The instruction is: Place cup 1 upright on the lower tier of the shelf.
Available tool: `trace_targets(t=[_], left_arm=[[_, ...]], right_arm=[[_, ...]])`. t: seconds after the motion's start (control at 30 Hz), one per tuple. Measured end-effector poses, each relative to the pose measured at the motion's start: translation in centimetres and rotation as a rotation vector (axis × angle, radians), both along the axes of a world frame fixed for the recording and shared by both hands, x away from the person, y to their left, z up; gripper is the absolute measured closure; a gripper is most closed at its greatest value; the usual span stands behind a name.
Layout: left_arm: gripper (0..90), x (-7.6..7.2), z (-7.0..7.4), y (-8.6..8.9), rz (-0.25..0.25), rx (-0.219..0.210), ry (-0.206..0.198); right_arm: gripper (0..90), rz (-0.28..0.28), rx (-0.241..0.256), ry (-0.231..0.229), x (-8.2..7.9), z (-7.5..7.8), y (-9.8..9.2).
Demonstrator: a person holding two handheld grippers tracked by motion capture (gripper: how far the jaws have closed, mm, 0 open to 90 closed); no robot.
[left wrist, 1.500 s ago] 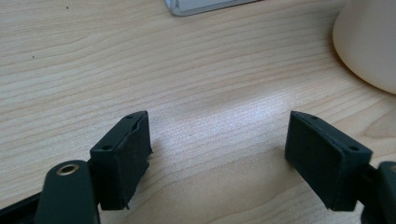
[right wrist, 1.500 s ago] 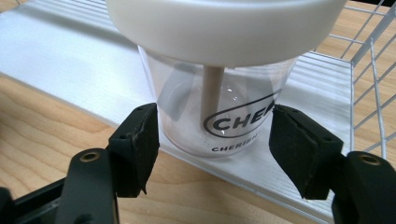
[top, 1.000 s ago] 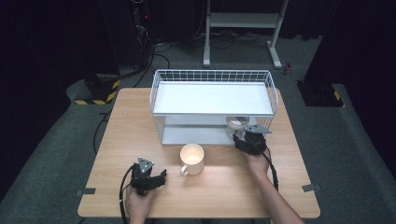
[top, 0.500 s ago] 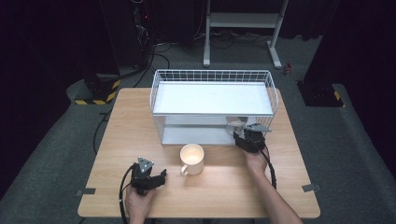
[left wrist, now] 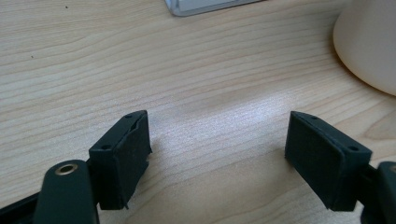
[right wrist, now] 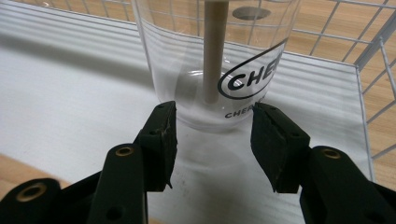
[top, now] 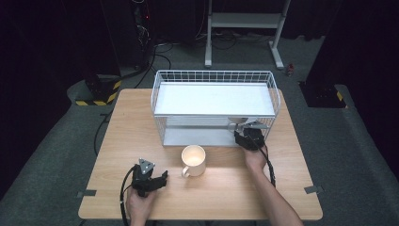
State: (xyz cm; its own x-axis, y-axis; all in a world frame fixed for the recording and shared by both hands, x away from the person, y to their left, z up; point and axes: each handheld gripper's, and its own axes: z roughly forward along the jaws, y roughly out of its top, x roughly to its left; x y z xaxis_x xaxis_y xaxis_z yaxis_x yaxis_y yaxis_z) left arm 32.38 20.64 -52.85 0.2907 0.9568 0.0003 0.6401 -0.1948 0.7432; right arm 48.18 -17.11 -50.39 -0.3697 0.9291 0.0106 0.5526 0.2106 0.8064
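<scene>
A clear glass (right wrist: 215, 60) printed with black lettering stands on the lower shelf of a white wire rack (top: 214, 75), with a beige stick (right wrist: 212, 46) upright inside it. My right gripper (right wrist: 212, 114) is open at the glass's base, one jaw on each side and just short of it. From above, the glass (top: 241, 121) sits at the shelf's right end with the right gripper (top: 248, 136) in front of it. A cream mug (top: 193, 159) stands on the table. My left gripper (top: 162, 179) lies open on the wood left of the mug (left wrist: 369, 42), nothing between its jaws (left wrist: 217, 121).
The wooden table (top: 141, 122) has bare room left of the rack and along its front edge. The rack's white lower shelf (right wrist: 70, 93) stretches away left of the glass, and wire mesh walls (right wrist: 373, 70) close its right side. A metal stand (top: 244, 28) is on the floor behind.
</scene>
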Motion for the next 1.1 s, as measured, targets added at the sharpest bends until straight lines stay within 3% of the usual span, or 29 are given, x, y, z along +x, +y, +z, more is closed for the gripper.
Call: trace_targets(t=[0.37, 0.67, 1.1], left_arm=[[22.4, 0.0, 0.0, 0.0, 0.000, 0.001, 0.000], [22.4, 0.0, 0.0, 0.0, -0.002, 0.002, 0.000], [22.3, 0.0, 0.0, 0.0, -0.003, 0.004, -0.001]], right_arm=[[52.2, -0.012, -0.012, -0.001, 0.8, -0.1, 0.3], [44.0, 0.021, 0.018, -0.006, -0.1, 0.4, 0.0], [40.4, 0.065, 0.038, -0.005, -1.4, 1.0, -0.7]])
